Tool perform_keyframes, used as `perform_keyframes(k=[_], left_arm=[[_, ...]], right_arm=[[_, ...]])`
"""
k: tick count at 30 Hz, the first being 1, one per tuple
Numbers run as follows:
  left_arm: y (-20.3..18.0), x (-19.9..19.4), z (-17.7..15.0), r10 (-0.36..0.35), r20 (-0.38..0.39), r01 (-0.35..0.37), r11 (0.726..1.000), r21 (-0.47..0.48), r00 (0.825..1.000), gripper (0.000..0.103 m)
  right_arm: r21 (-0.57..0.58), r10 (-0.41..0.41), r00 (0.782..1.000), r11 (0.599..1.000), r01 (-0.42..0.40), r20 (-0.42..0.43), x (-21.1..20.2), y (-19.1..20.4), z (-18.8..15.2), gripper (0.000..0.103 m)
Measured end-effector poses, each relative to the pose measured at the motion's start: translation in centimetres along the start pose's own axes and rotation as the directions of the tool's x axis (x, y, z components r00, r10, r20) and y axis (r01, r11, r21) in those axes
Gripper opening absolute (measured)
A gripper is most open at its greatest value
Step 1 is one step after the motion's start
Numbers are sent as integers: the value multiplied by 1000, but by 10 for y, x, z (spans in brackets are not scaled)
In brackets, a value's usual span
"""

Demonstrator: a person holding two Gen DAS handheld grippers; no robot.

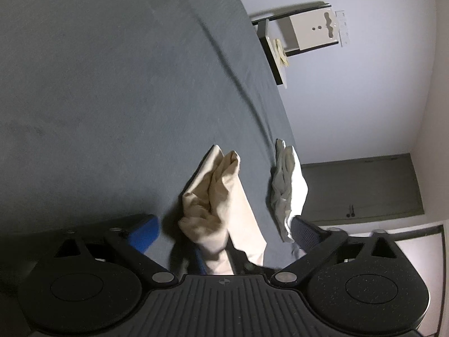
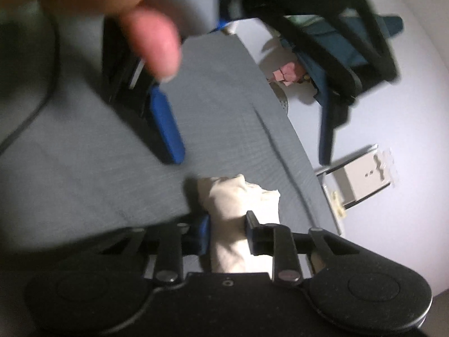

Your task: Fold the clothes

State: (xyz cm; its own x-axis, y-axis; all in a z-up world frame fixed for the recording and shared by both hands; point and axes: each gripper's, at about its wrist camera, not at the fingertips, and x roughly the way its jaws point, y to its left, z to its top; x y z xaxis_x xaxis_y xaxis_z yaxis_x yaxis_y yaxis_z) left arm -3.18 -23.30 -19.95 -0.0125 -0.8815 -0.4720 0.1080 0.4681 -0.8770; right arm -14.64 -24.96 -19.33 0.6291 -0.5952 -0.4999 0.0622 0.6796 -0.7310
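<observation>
Grey bed sheet point(image 1: 98, 98) lies open leftward; white garment point(image 1: 286, 191) crowds the right edge.

Both wrist views close, angled down over grey bed point(image 1: 98, 98); share cream cloth point(image 1: 221, 196).

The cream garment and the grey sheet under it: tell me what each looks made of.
Cream garment: looks like soft matte woven cotton, judging by its limp, crumpled folds. Grey sheet: seems a matte knit or jersey fabric, with long shallow creases and no shine.

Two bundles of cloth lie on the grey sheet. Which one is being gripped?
The cream bundle, pinched between the right gripper fingers. The paler whitish bundle lies free near the sheet's edge.
</observation>
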Motion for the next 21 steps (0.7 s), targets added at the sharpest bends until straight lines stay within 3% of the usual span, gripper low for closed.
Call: perform_keyframes(k=[3, 7, 9, 12, 18, 21], left_arm=[[-5, 13, 1, -23, -9, 23, 1000, 1, 1000, 103], [-8, 38, -1, -114, -78, 110, 993, -49, 990, 103], [-12, 50, -1, -122, -110, 118, 992, -42, 986, 103], [-24, 62, 1, -81, -132, 86, 996, 32, 988, 103], [-50, 70, 4, 65, -71, -47, 972, 229, 995, 101], [-57, 72, 2, 121, -48, -102, 950, 294, 991, 80]], right_arm=[[101, 1, 1000, 995, -4, 31, -10, -18, -2, 22], [185, 6, 998, 983, -17, 61, -19, -36, -5, 22], [203, 8, 997, 979, -22, 72, -22, -41, -8, 22], [193, 27, 997, 980, -41, 74, -23, -43, -10, 22], [175, 61, 996, 982, -72, 69, -24, -46, -12, 22], [194, 91, 994, 976, -101, 57, -27, -52, -13, 25]])
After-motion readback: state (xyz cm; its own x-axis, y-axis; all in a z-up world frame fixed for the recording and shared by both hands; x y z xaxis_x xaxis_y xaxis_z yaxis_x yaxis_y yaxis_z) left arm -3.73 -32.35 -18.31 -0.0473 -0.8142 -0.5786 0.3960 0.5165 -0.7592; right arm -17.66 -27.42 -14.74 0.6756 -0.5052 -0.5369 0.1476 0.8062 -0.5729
